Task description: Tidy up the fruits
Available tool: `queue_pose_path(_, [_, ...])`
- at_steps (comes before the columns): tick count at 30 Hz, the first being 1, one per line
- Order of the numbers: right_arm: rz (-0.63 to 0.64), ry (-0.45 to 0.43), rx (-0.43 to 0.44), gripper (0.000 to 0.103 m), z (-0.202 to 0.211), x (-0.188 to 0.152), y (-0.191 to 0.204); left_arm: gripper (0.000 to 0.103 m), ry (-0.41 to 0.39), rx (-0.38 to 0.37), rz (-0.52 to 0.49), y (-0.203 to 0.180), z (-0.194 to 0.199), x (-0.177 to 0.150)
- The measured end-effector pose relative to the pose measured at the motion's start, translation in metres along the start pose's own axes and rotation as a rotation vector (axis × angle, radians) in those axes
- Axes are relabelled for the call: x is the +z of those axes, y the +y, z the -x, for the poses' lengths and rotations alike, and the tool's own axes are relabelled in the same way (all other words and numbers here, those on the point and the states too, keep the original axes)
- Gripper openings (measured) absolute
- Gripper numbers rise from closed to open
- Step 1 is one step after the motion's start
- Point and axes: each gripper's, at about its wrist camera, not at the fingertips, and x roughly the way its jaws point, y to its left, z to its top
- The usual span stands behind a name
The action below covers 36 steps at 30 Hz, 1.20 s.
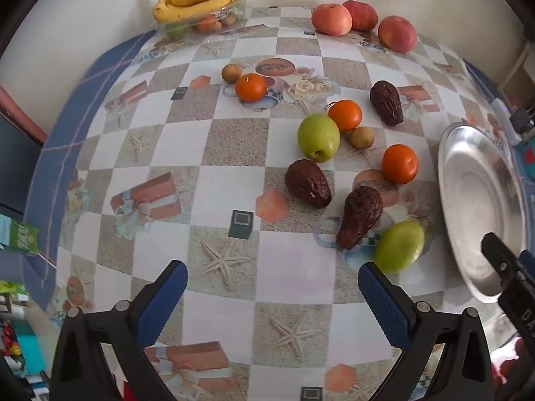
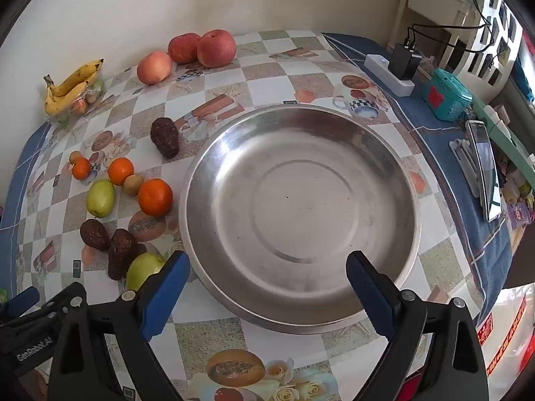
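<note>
My left gripper point(image 1: 272, 287) hangs released over the tablecloth point(image 1: 214, 140). My right gripper point(image 2: 267, 274) (also spread wide, grasping nothing) hovers above the steel plate point(image 2: 384, 153).

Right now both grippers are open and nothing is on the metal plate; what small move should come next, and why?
Probably ease the left gripper forward and to its right, toward the green apple by the metal plate. That is the nearest fruit, just beyond the right finger; the jaws stand wide and empty, and the plate beside it holds no fruit.
</note>
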Motion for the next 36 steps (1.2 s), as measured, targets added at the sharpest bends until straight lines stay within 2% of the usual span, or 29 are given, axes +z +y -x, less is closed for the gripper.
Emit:
queue_pose_path(1, [0.001,0.0,-0.003,0.095,0.0,0.0,-0.001,0.103,0.038,0.021,-0.012,-0.002,-0.007,0.005])
queue_pose_path(4, [-0.002,0.009,-0.009,0.095,-0.002,0.001,-0.005,0.103,0.063,0.053,-0.049,-0.001,-0.016,0.009])
queue_pose_path(10, [0.011,0.006,-0.006,0.095,0.001,-0.001,0.008,0.103,0.074,0.089,-0.078,-0.004,-0.018,0.017])
queue_pose_path(20, [0.029,0.01,0.028,0.095,0.002,0.0,0.006,0.103,0.087,0.093,-0.029,-0.001,-0.02,0.02])
queue_pose_path(36, [0.032,0.009,0.043,0.095,0.003,0.0,0.008,0.103,0.089,0.088,-0.024,-0.002,-0.02,0.02])
